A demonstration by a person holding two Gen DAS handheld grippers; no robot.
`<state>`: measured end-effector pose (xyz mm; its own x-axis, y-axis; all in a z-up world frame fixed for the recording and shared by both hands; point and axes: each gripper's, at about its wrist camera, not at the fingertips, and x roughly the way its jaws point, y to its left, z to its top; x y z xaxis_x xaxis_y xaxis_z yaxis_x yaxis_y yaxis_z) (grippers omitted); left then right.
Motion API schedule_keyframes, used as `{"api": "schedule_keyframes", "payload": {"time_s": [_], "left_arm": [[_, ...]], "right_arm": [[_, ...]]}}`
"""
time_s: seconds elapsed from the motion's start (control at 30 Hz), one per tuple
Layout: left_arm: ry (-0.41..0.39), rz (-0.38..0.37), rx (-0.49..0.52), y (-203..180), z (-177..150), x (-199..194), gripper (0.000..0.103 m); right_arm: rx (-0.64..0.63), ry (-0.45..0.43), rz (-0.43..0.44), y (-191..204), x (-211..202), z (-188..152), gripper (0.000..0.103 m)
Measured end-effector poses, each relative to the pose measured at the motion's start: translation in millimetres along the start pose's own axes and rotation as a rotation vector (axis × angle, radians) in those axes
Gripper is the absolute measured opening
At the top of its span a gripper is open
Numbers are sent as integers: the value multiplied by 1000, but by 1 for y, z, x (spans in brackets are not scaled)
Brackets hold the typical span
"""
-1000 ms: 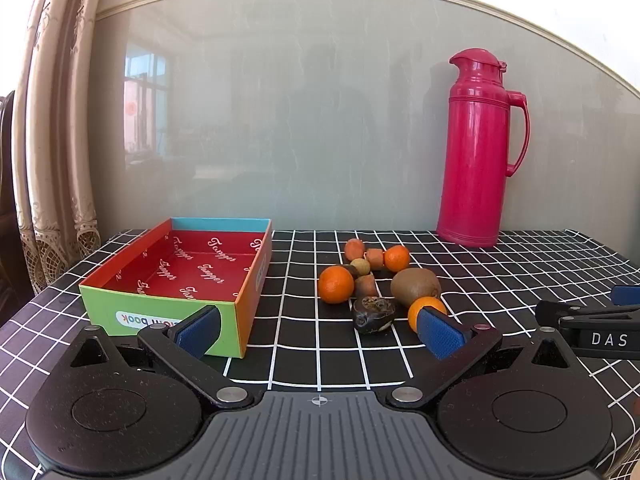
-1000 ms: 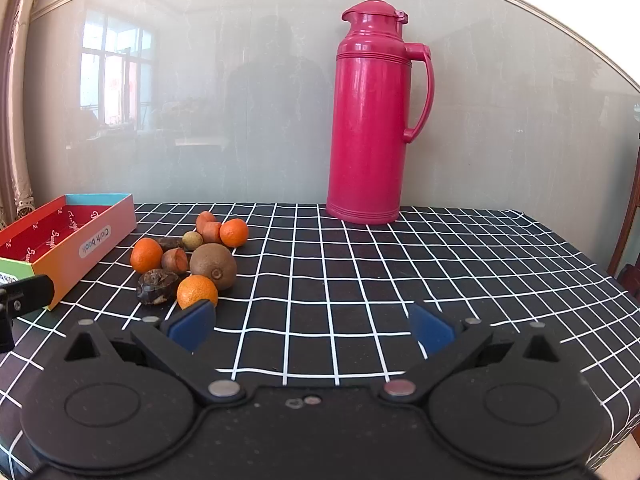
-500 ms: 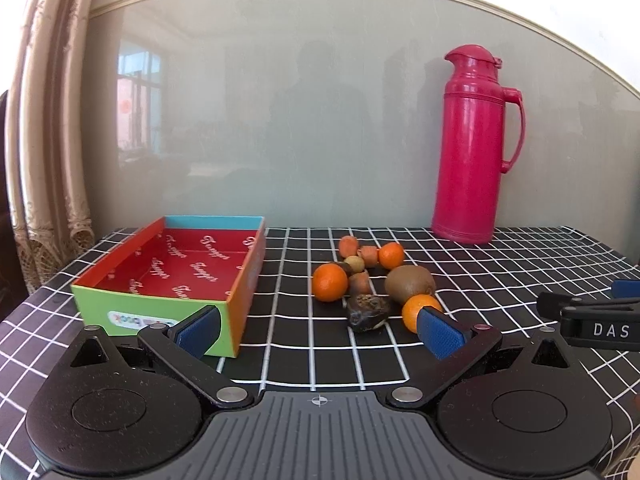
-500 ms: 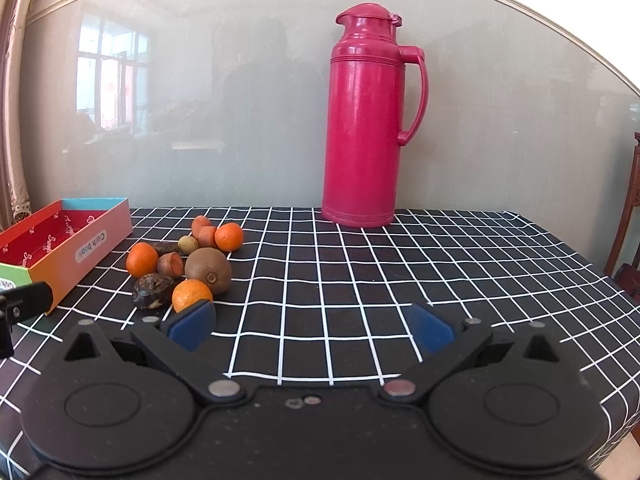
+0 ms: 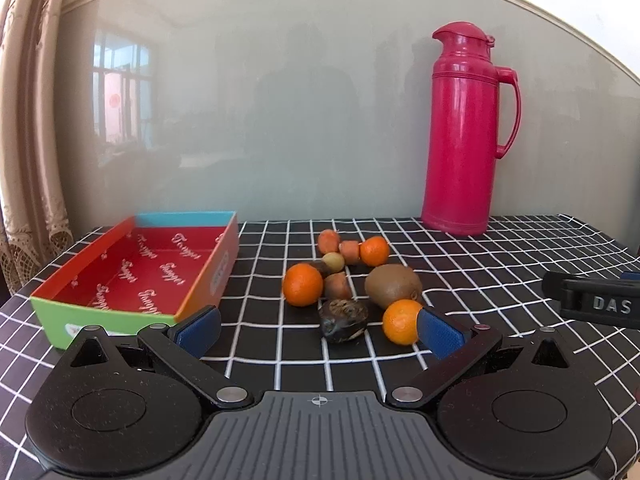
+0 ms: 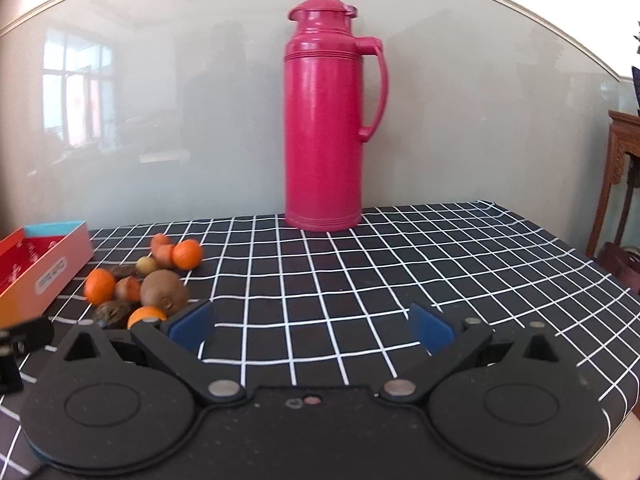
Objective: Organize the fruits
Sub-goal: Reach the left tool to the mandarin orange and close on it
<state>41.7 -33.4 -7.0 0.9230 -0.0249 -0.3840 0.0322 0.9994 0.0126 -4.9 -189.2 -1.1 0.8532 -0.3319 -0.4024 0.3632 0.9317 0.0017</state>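
Red box point(image 5: 132, 276) sits empty near the table's left edge, so I judge nothing is sorted yet; every fruit is left to move. Fruits lie in one loose pile mid-table, just right of the box: kiwi point(image 5: 393, 286), three oranges point(image 5: 303, 284), a dark wrinkled fruit point(image 5: 343, 320) at the front, some small reddish and yellowish ones toward the back edge. Pink flask point(image 6: 328, 120) stands upright at the back edge, well apart from the pile.

My left gripper point(image 5: 320, 330) hangs low over the front of the table, fingers spread wide and holding nothing, aimed at the pile; the dark fruit and the nearest orange point(image 5: 401, 321) lie just beyond its tips. My right gripper point(image 6: 311, 328) is also spread and holding nothing, low over the cloth, pointing toward the flask, with the pile off past its left finger. Neither touches any fruit. Likely first pick: the left gripper on the dark fruit.
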Motion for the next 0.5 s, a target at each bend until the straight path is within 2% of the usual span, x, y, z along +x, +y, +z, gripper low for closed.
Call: {"api": "schedule_keyframes", "payload": {"time_s": [0.2,0.4,0.5], "left_arm": [[37,-61,13,-18,2,19,103],[70,-85,55,-42,1,40,103],[106,-107,42,-48,1,54,100]], "right_arm": [[14,10,-39,-3,13,3,103],[29,10,-72,-13,23,7,103],[49,12,-91,-21,30,9,103]]}}
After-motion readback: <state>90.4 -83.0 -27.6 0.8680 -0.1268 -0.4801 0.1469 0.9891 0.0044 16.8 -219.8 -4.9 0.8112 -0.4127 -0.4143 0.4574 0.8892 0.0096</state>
